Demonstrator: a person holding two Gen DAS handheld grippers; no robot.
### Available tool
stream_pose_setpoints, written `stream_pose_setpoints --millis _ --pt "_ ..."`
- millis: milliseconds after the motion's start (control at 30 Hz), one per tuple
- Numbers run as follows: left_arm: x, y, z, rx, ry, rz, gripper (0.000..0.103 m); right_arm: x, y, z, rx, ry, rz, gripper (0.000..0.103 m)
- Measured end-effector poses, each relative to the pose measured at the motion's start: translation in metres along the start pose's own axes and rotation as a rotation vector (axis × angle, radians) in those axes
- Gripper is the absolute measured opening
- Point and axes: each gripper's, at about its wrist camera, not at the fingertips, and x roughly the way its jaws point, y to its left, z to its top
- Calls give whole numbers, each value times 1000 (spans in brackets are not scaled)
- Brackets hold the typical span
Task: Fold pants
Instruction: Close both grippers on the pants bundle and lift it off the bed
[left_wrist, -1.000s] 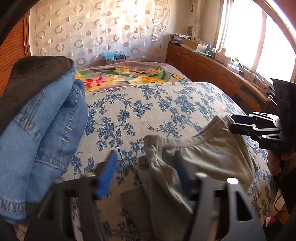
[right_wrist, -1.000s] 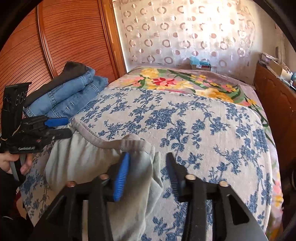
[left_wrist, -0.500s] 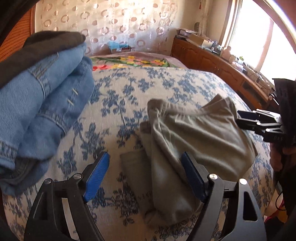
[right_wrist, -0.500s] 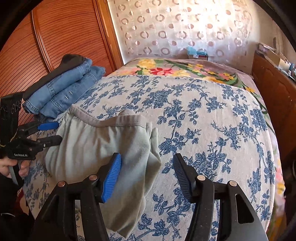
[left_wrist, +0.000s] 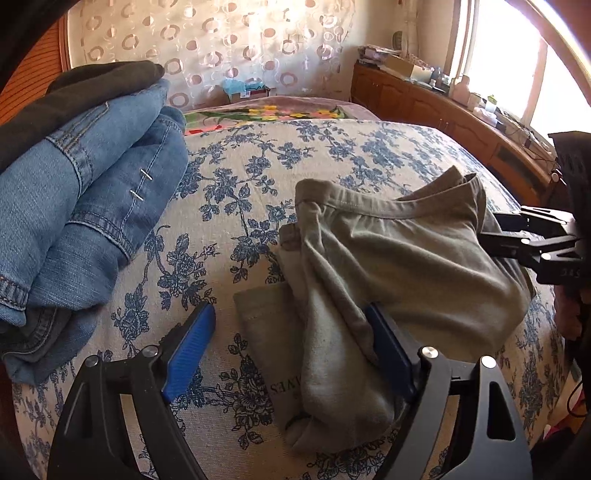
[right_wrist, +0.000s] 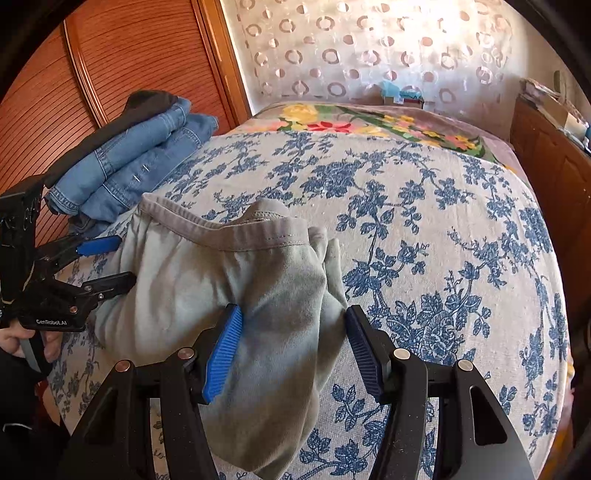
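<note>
Lying bunched on the bed (right_wrist: 424, 229), the grey-green pants (left_wrist: 406, 258) sit near its edge, their waistband raised toward the headboard. The left gripper (left_wrist: 291, 343) has its fingers spread wide, one blue pad over bare bedspread and the other against a fold of the pants, gripping nothing. The right gripper (right_wrist: 291, 343) is also spread wide, straddling the cloth without pinching it. Folded jeans (left_wrist: 85, 206) lie stacked beside the pants, a dark garment (left_wrist: 74, 96) on top. Printed lettering on the pants is too small to read.
</note>
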Motion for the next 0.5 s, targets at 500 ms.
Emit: stream_pose_setpoints --millis 500 --pt "3 1 3 -17 3 -3 90 3 6 -2 -3 -14 -40 60"
